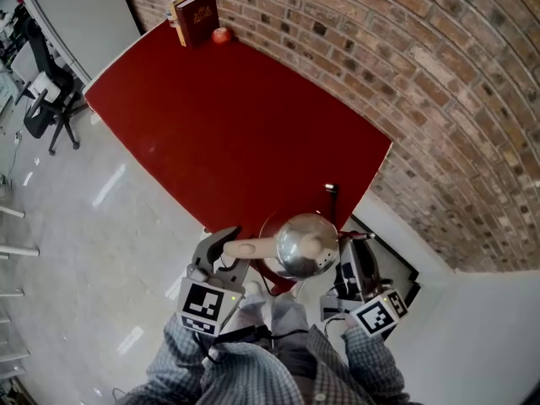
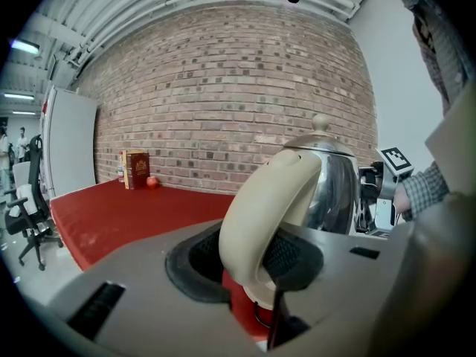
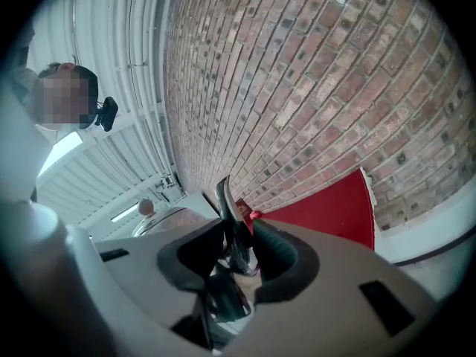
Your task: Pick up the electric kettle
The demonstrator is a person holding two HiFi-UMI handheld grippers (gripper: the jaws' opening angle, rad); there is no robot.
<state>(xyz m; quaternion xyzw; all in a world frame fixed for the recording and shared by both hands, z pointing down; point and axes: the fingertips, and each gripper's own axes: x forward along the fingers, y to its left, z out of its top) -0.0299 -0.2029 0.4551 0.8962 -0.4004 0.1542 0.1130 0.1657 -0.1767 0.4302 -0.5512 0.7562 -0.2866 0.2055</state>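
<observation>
The electric kettle (image 1: 302, 243) is shiny steel with a cream handle (image 1: 247, 248) and hangs over the near corner of the red table (image 1: 219, 133). My left gripper (image 1: 229, 251) is shut on that handle; in the left gripper view the cream handle (image 2: 256, 214) fills the gap between the pads, with the steel body (image 2: 332, 188) behind it. My right gripper (image 1: 347, 260) is at the kettle's right side. In the right gripper view a thin dark spout (image 3: 227, 207) stands between the pads of the gripper (image 3: 238, 248), and the lid knob (image 3: 146, 207) shows to the left.
Two books (image 1: 196, 15) and a red apple (image 1: 221, 35) stand at the table's far corner by the brick wall (image 1: 405, 66). A small black upright piece (image 1: 331, 194) sits just beyond the kettle. An office chair (image 1: 46, 99) is on the floor at left.
</observation>
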